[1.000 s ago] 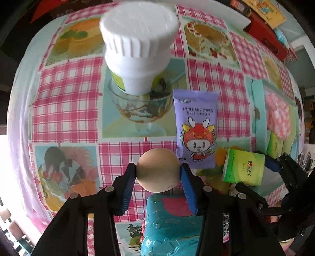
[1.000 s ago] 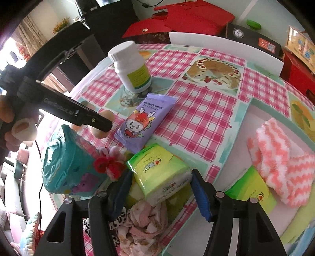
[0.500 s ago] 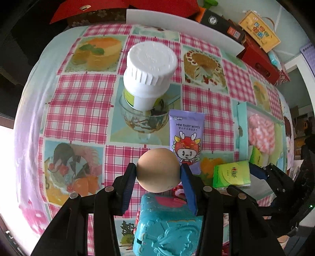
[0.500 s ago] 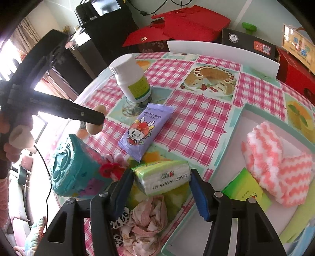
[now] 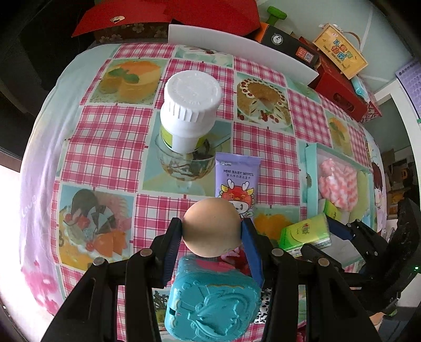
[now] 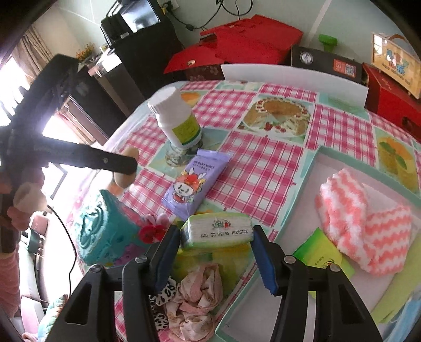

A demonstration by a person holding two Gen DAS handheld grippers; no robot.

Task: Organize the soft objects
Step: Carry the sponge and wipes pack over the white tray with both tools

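We keep left tongs (image 5: 211, 232) clamped on the egg (image 5: 211, 227), and as right tongs (image 6: 215, 243) are closing on tissue pack (image 6: 217, 231), squeeze w/ light pressure, then lift to tray (image 6: 302, 184).

A lived-in home, at a table in a dining or living room

A plastic tablecloth (image 6: 265, 163) of pink gingham squares and printed cakes and desserts covers the table at the centre of both views. Along the top of the right wrist view, red gift boxes (image 6: 247, 44) and a yellow carton with a cartoon print (image 6: 396, 71) are stacked against a pale wall, with a black appliance (image 6: 136, 18) and a trailing cable at upper left. A curtained bright window (image 6: 18, 76) fills the far left edge. On the cloth lie everyday things: a white pill bottle (image 5: 188, 113), a purple pack of baby wipes (image 5: 236, 179), a fluffy pink-and-white cloth (image 6: 360, 221)
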